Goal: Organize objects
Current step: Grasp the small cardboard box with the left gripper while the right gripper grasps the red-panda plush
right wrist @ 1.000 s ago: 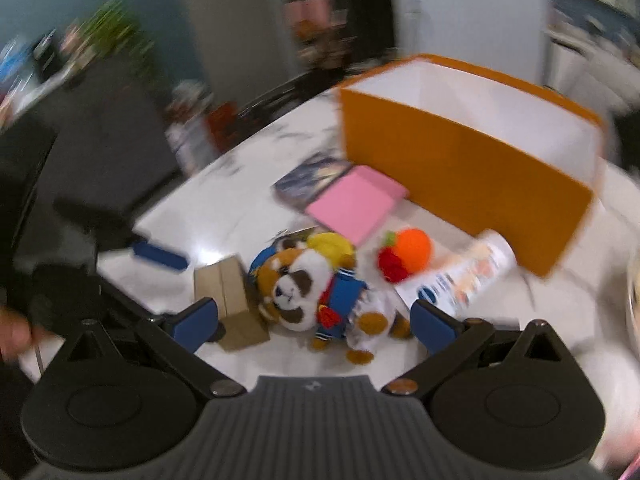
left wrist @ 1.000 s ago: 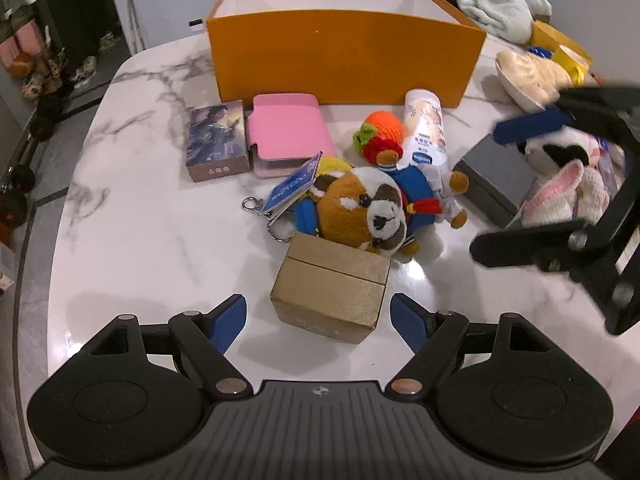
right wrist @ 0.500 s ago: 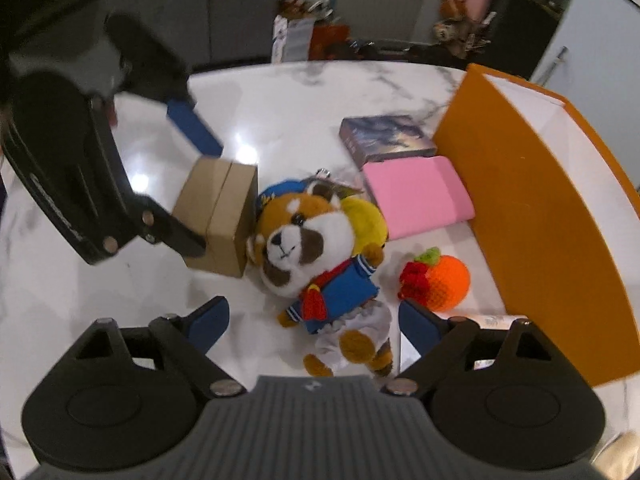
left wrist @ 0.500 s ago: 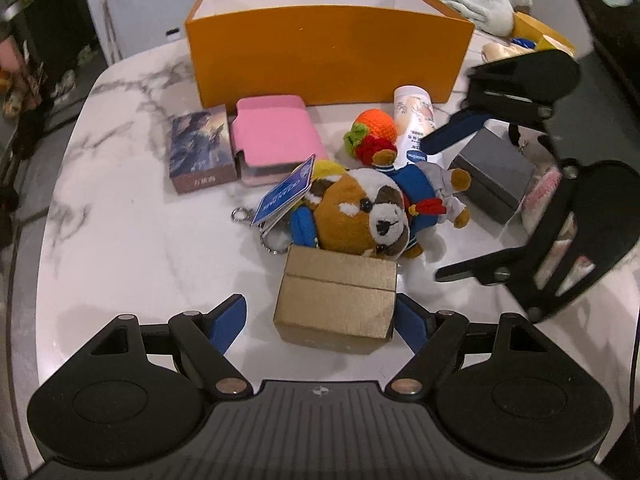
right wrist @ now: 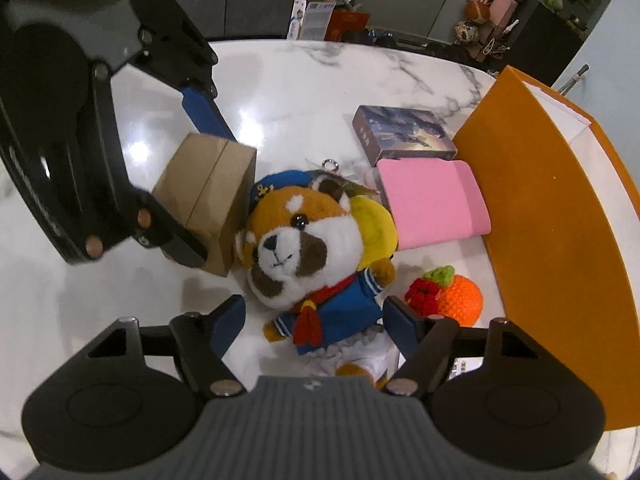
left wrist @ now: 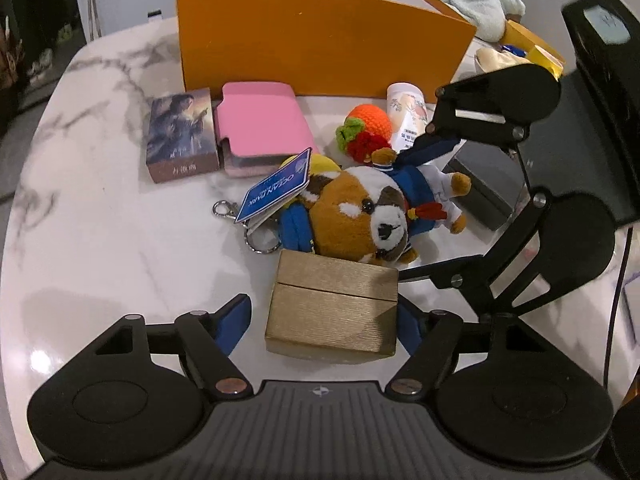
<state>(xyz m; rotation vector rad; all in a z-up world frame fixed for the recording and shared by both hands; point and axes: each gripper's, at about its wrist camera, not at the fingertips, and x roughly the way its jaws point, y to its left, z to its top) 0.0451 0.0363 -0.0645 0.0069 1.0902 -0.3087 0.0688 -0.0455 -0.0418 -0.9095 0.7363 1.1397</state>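
A gold box (left wrist: 334,312) lies on the marble table (left wrist: 100,240) between the fingers of my left gripper (left wrist: 320,324). Its jaws are closing; the right pad is at the box's edge and the left pad stands clear of it. A red-panda plush (right wrist: 304,248) in a blue sailor jacket lies beside the box. My right gripper (right wrist: 316,322) straddles the plush's body with its jaws closing, a gap still showing on the left side. In the left wrist view, the right gripper (left wrist: 434,208) reaches in from the right around the plush (left wrist: 360,212). In the right wrist view, the left gripper (right wrist: 200,184) brackets the gold box (right wrist: 208,188).
An orange bin (left wrist: 320,48) stands open at the back of the table. In front of it lie a picture card box (left wrist: 180,136), a pink case (left wrist: 260,128), a crochet orange (left wrist: 368,128), a white tube (left wrist: 408,120) and a grey box (left wrist: 484,184). A blue tag (left wrist: 276,188) and key ring hang off the plush.
My left gripper has come forward so the gold box sits between its fingers. My right gripper has rolled, dropped over the plush and narrowed its jaws.
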